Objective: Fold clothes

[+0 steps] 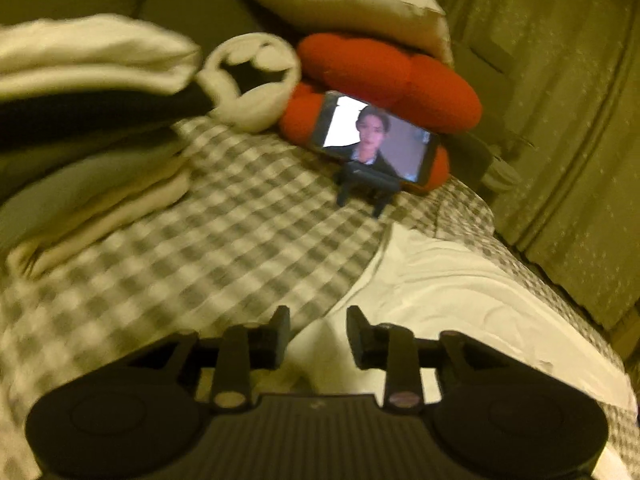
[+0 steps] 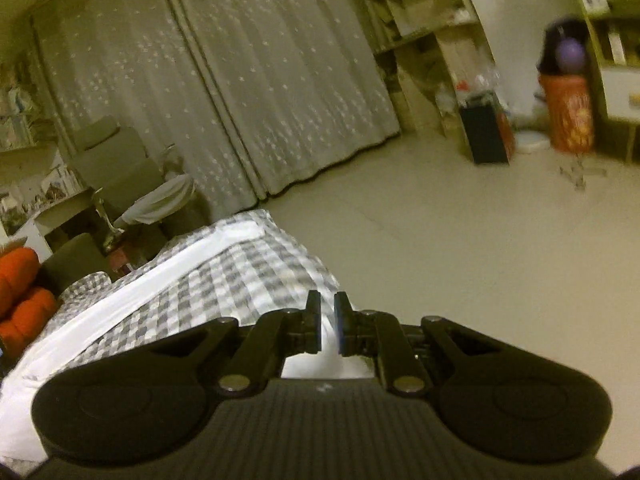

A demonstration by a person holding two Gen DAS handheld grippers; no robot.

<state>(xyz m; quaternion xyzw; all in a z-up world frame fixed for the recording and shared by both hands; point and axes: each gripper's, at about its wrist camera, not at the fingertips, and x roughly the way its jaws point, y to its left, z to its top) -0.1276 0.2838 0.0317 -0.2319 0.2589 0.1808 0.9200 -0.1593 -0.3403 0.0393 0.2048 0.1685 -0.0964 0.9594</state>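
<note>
Left gripper (image 1: pixel 318 334): released, over white cloth (image 1: pixel 460 292).
Right gripper (image 2: pixel 327 322): nearly clenched; grasp unclear.
Bed (image 1: pixel 224 216): checked cover; curtains (image 2: pixel 248 80) behind.
Cloth: runs lengthwise along bed edge.

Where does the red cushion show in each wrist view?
Left wrist: red cushion upper centre, behind the phone, under a pale pillow.
Right wrist: red cushion at the far left edge.
Shared landmark: the checkered bedspread.
</note>
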